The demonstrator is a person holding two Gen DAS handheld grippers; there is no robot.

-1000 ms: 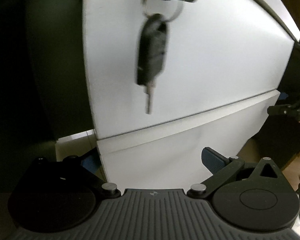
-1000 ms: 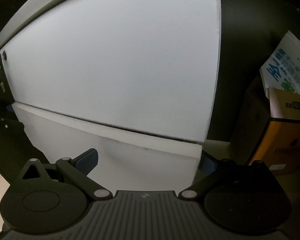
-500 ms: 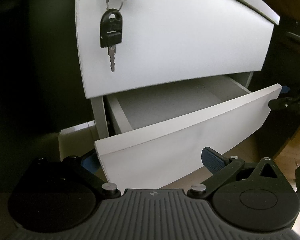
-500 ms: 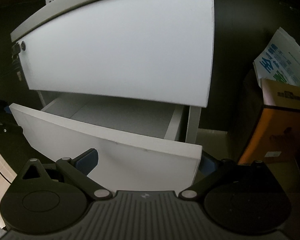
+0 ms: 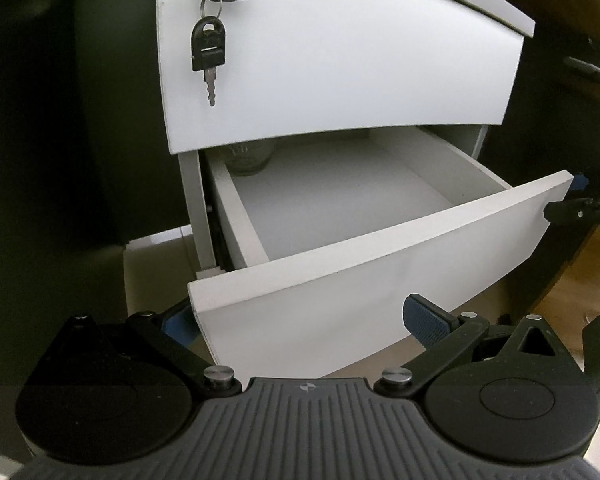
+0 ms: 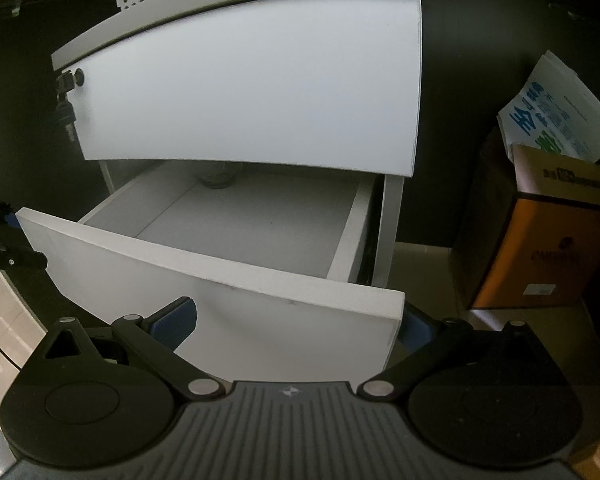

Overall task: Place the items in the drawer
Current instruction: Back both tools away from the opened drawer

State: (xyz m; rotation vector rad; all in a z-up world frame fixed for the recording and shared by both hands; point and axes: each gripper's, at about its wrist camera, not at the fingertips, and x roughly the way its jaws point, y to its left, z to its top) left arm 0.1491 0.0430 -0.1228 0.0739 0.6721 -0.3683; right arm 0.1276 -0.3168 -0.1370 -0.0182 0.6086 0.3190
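Observation:
The lower drawer (image 5: 340,280) (image 6: 220,280) of a white cabinet stands pulled out. Its inside is bare except for a glass jar (image 5: 248,156) (image 6: 220,178) at the back, half hidden under the upper drawer front (image 5: 340,60). My left gripper (image 5: 300,320) is open and straddles the left end of the drawer front, with one blue pad behind the edge and one before the face. My right gripper (image 6: 296,320) is open and straddles the right end the same way. Each gripper's tip also shows at the far edge of the other's view.
A black key (image 5: 208,52) hangs from the lock of the shut upper drawer. An orange box (image 6: 552,248) with printed papers (image 6: 552,116) stands on the floor right of the cabinet. Dark panels flank the cabinet on both sides.
The lower drawer went from shut to pulled well out, both grippers moving back with its front. The swinging key has settled. The jar has come into view.

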